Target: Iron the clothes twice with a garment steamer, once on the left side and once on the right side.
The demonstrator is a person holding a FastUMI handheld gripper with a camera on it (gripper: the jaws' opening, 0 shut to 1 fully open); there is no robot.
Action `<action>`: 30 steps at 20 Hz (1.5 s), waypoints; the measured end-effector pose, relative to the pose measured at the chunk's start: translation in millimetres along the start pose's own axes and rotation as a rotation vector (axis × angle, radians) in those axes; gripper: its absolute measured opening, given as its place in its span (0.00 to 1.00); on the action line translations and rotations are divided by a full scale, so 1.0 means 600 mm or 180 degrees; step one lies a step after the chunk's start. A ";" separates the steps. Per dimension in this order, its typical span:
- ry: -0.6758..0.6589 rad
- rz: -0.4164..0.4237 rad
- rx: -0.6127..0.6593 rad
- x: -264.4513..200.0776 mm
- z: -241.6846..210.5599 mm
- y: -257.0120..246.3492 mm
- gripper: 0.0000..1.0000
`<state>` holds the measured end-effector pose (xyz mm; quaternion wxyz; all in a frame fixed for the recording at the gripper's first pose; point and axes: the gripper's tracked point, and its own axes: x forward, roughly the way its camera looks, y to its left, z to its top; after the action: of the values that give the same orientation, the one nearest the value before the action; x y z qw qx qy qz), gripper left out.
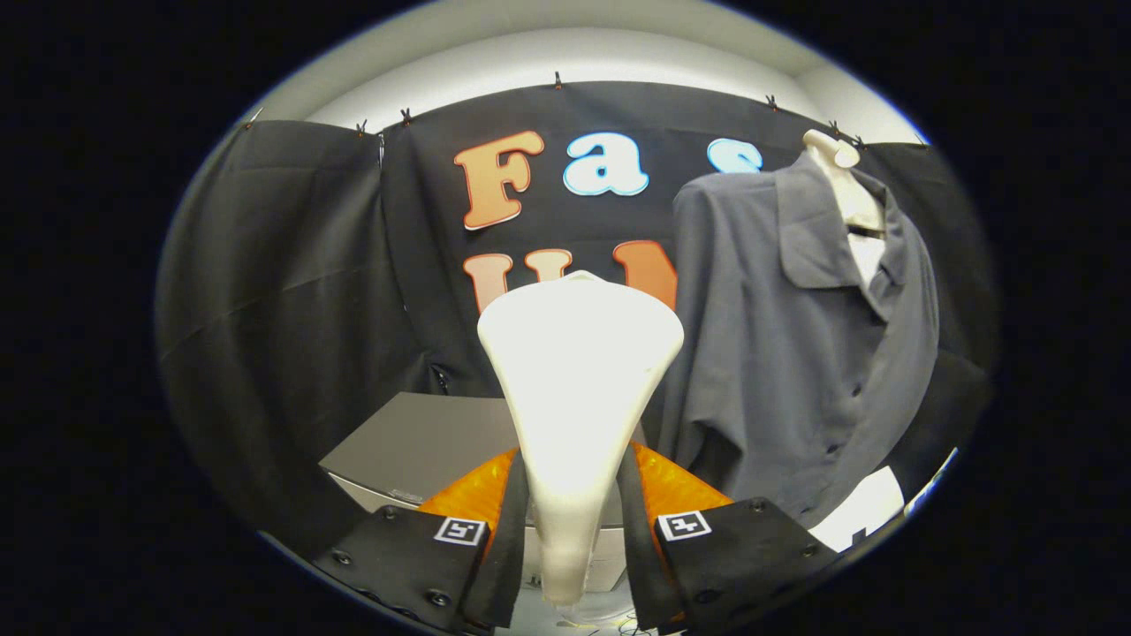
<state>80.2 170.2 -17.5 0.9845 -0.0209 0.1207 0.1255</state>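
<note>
On the far left I see the booth's black cloth wall [292, 265], pinned up with small clips along its top edge. Low down, just beyond my left finger, sits a grey box [415, 446] with a flat top. In the middle, my gripper [574, 521] is pinching the garment steamer [579, 389]: both fingers press against its narrow white neck from either side, and its wide head flares upward ahead of them, covering part of the wall behind. To the right of the steamer head, apart from it, hangs the grey shirt [795, 353] on a pale mannequin form [844, 181], collar open and buttons running down the front. Its near sleeve drops down just beside my right finger. I cannot tell which way the steamer's face points.
</note>
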 end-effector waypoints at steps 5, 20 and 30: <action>-0.0215 -0.0226 0.0062 -0.081 0.033 -0.096 0.57; -0.0333 -0.0520 0.0061 -0.098 0.077 -0.320 0.57; -0.0266 -0.0374 0.0052 0.012 0.094 -0.383 0.57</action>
<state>157.9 -46.2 37.9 0.9945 -0.0147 0.0791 0.0673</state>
